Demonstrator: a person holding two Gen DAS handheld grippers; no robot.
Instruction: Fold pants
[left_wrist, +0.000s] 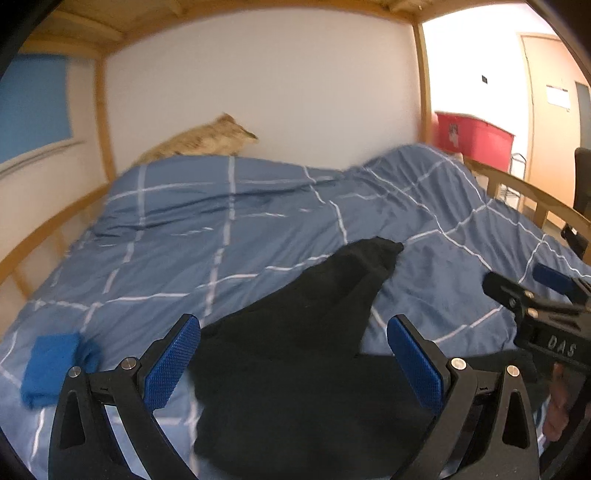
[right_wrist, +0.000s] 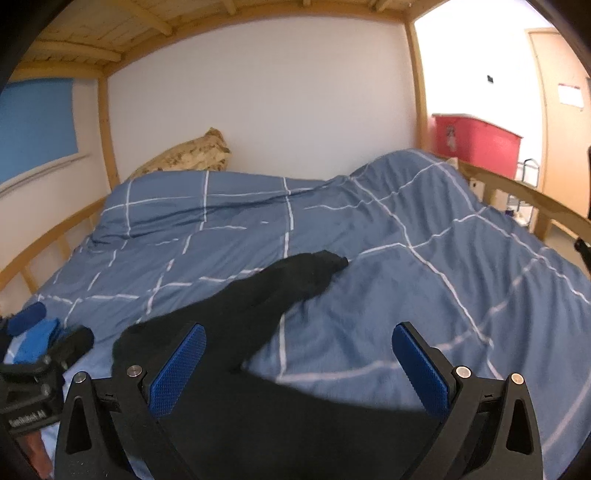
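Observation:
Black pants lie crumpled on a blue checked duvet, one leg stretching away toward the middle of the bed. In the right wrist view the pants run from the near edge up to the centre of the duvet. My left gripper is open, its blue pads on either side of the cloth just above it. My right gripper is open over the near part of the pants. Each gripper shows at the edge of the other's view: the right gripper and the left gripper.
A folded blue cloth lies on the duvet at the near left. A tan pillow leans on the white wall. Wooden bed rails run along both sides. A red bin stands beyond the bed.

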